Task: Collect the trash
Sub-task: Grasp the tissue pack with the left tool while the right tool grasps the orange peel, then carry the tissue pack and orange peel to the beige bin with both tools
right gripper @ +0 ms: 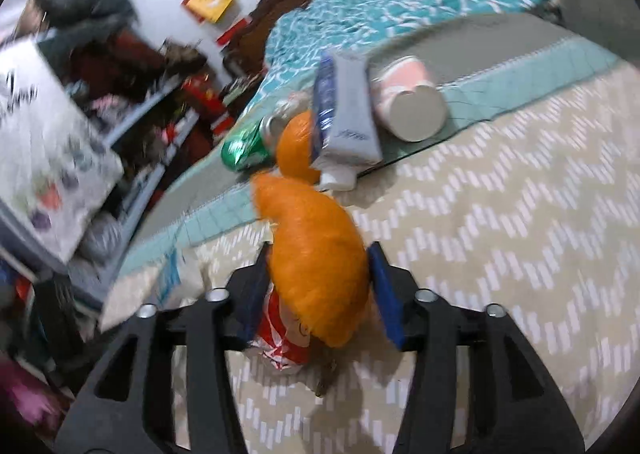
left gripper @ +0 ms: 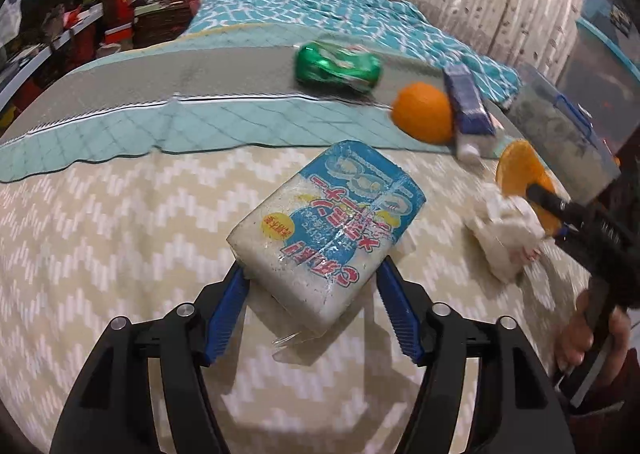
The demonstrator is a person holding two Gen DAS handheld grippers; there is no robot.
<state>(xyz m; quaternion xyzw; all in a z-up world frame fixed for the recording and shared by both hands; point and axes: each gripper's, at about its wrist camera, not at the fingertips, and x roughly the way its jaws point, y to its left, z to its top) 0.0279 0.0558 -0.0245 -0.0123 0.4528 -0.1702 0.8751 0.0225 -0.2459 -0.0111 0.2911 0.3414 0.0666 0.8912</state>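
Note:
My left gripper [left gripper: 312, 268] is shut on a white block in a blue printed plastic wrapper [left gripper: 328, 221], its blue pads pressing on both sides just above the zigzag bed cover [left gripper: 100, 254]. My right gripper [right gripper: 320, 250] is shut on a piece of orange peel [right gripper: 316, 254] that fills the gap between its pads. A red-and-white wrapper [right gripper: 280, 342] hangs under the peel. In the left wrist view the right gripper [left gripper: 550, 213] is at the right, by the orange peel [left gripper: 520, 173] and a crumpled white tissue [left gripper: 504, 238]. A hand holds its handle.
Further up the bed lie a crushed green can [left gripper: 338, 67], a whole orange [left gripper: 422, 111], a blue-and-white tube [left gripper: 468, 105] and a tipped pink paper cup [right gripper: 408, 101]. A clear storage box [left gripper: 560, 133] stands at the right. Cluttered shelves [left gripper: 60, 33] line the left wall.

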